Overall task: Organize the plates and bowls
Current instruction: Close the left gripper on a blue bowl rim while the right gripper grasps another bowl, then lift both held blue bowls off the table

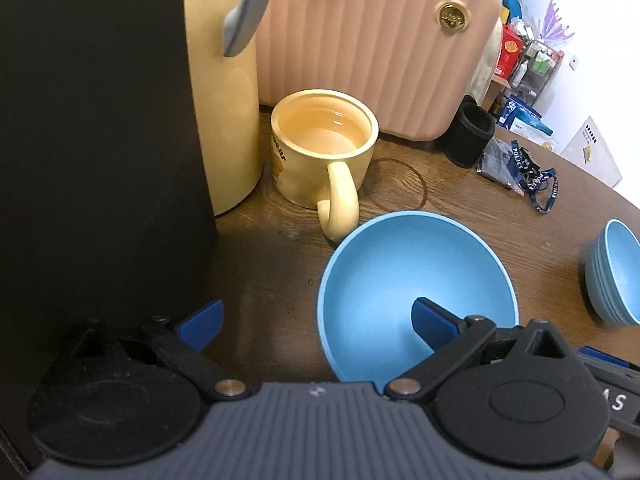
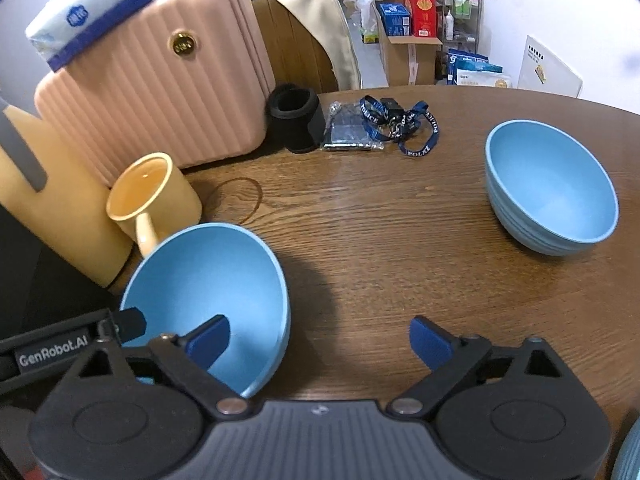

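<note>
Both jaws gape: the left hand-held gripper (image 1: 316,322) and right hand-held gripper (image 2: 320,338) each straddle one rim of the near blue bowl (image 2: 208,280), seemingly untouched, beside the yellow mug (image 1: 320,152). Second blue bowl (image 2: 552,188) (ribbed outside) sits well apart on the tabletop (image 2: 380,232).

White walls (image 2: 560,20), wooden table (image 2: 380,220)

both wrist views angled down, close above table (image 2: 360,220), sharing blue bowl (image 1: 416,292)
</note>
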`<action>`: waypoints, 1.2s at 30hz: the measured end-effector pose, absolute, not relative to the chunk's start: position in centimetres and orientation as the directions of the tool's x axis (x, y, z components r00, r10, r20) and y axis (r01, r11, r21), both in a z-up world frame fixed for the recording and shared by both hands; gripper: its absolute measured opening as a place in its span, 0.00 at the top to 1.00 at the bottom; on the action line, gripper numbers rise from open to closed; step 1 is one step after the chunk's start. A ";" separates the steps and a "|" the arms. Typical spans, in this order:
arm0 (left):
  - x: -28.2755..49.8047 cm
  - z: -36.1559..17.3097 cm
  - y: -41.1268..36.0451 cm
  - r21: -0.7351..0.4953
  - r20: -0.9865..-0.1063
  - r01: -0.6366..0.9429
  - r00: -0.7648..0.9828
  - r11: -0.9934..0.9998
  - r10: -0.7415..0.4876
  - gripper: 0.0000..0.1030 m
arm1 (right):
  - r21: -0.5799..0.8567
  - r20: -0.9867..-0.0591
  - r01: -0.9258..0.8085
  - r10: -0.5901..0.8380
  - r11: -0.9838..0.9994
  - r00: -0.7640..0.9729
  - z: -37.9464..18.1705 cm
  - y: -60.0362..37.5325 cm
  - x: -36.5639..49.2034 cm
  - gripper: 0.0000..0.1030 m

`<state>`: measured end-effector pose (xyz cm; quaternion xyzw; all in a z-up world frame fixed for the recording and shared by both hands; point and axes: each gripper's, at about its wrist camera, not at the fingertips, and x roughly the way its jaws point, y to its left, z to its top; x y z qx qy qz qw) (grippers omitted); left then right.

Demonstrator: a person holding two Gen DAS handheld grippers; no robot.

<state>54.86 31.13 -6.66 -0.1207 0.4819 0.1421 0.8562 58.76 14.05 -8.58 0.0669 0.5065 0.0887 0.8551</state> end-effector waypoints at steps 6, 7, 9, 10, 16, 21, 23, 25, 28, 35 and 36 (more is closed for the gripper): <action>56.0 -8.1 31.4 -0.064 -0.874 -0.372 0.469 0.926 0.128 0.08 | 0.208 -0.863 -0.083 0.223 0.975 0.453 -9.8 14.8 59.9 0.19; 56.2 -8.3 31.4 -0.052 -0.877 -0.378 0.460 0.924 0.139 0.11 | 0.209 -0.865 -0.083 0.224 0.974 0.449 -10.0 14.9 60.1 0.24; 56.6 -8.8 31.6 -0.039 -0.886 -0.389 0.440 0.920 0.148 0.20 | 0.211 -0.869 -0.084 0.226 0.974 0.440 -10.4 15.1 60.4 0.31; 56.7 -9.1 31.8 -0.044 -0.891 -0.393 0.431 0.918 0.141 0.26 | 0.212 -0.872 -0.083 0.227 0.974 0.434 -10.6 15.2 60.4 0.35; 57.1 -9.9 32.1 -0.061 -0.903 -0.397 0.414 0.916 0.119 0.46 | 0.224 -0.881 -0.081 0.238 0.971 0.410 -11.7 15.5 60.8 0.65; 57.2 -10.2 32.2 -0.076 -0.908 -0.391 0.407 0.917 0.098 0.68 | 0.255 -0.877 -0.081 0.266 0.964 0.401 -12.1 15.6 61.0 0.81; 57.1 -10.3 32.3 -0.086 -0.910 -0.389 0.405 0.917 0.087 0.78 | 0.263 -0.874 -0.085 0.275 0.961 0.401 -12.1 15.7 61.0 0.88; 57.1 -10.4 32.3 -0.103 -0.910 -0.383 0.409 0.918 0.068 0.85 | 0.270 -0.871 -0.091 0.284 0.958 0.402 -12.0 15.9 60.9 0.92; 57.0 -10.3 32.0 -0.102 -0.908 -0.370 0.414 0.924 0.065 0.92 | 0.257 -0.873 -0.101 0.276 0.961 0.402 -11.9 16.4 60.8 0.94; 56.8 -10.1 31.6 -0.091 -0.901 -0.364 0.426 0.927 0.079 0.92 | 0.241 -0.875 -0.098 0.260 0.966 0.409 -11.8 16.6 60.3 0.94; 56.7 -10.0 31.6 -0.090 -0.899 -0.362 0.430 0.928 0.081 0.92 | 0.241 -0.874 -0.097 0.259 0.966 0.410 -11.7 16.6 60.3 0.94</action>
